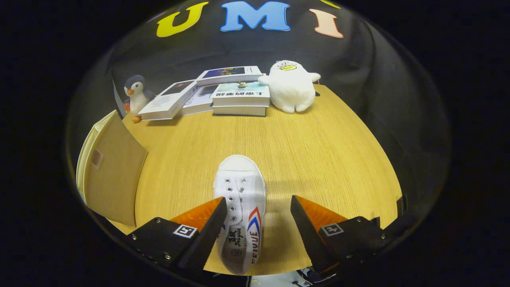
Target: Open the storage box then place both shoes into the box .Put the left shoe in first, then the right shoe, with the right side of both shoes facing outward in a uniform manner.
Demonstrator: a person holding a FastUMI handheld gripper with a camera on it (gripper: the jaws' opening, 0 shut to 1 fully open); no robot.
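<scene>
Two fingers of my gripper [258,207] hang spread wide and angled down over the wooden table [318,151], the white shoe [240,207] between them seemingly brushing one finger, the cardboard box [109,171] well aside.

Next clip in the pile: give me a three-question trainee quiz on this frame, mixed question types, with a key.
1. True or false: the gripper is shut on the white shoe.
2. Multiple choice: the white plush toy sits
A. on the cardboard box
B. beside the stacked books, touching them
C. between the fingers
3. Short answer: what stands at the far left end of the wooden table, next to the leaning book?

Key
1. False. The fingers are open; the shoe lies between them, close to the left finger and apart from the right one.
2. B. It sits against the stacked books.
3. A penguin toy, beyond the cardboard box.
</scene>
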